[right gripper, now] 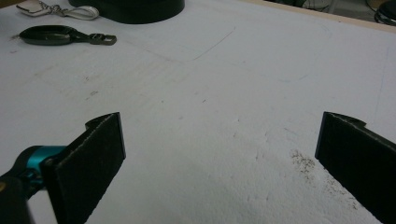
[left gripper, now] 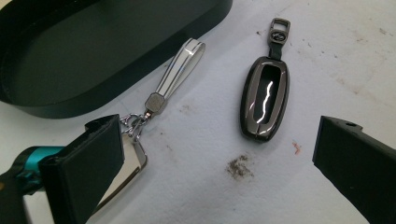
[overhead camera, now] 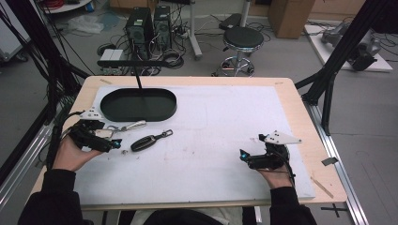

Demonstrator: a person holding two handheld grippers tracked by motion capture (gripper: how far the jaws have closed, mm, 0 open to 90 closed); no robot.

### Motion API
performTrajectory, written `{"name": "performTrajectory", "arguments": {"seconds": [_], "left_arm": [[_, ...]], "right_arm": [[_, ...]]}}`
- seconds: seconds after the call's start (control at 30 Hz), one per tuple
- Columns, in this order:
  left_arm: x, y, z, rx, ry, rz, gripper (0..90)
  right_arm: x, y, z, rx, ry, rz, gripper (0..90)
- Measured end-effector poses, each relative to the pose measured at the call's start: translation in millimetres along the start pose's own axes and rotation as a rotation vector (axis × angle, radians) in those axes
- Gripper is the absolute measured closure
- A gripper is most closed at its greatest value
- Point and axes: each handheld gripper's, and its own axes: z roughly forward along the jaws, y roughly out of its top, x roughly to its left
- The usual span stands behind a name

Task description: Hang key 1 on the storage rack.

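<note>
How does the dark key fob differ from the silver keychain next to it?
The key fob is glossy dark and oval; the keychain is a pale silver strap loop with a clasp. The key fob lies clear in the gap between the open left gripper's jaws, while the keychain's end runs behind one jaw, beside the black tray. Both lie flat on the white mat.

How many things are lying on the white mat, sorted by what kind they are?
Dark glossy car key fobs: 1
Silver keyrings with a white strap loop: 1
Black oval trays: 1
Total: 3
</note>
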Motion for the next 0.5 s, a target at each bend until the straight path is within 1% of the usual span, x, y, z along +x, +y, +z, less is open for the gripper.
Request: {"name": "performTrajectory", "arguments": {"seconds": [0.07,0.17,0.27,0.37,0.4,0.5], "left_arm": [[1.0,1.0,3.5,0.006,0.009,0.006,2.5],[2.0,2.1,8.7,0.023,0.01,0.01,2.5],[-0.5,4.2,15.0,0.046,0.009,0.037,2.5],[-1.8,8.1,21.9,0.068,0.008,0.057,2.5],[-2.3,9.5,23.4,0.068,0.008,0.057,2.5],[-3.0,17.7,27.0,0.074,-0.005,0.078,2.5]], "right_arm": [[-0.3,-0.5,0.6,0.003,0.003,0.0,0.8],[-0.5,-1.3,1.7,0.014,0.005,-0.004,0.8],[0.4,-1.2,2.0,0.016,0.007,0.001,0.8],[0.6,-1.0,2.7,0.017,0.006,-0.006,0.7],[0.6,-1.0,2.7,0.017,0.006,-0.006,0.7],[1.5,-1.0,2.8,0.019,0.005,-0.01,0.7]]}}
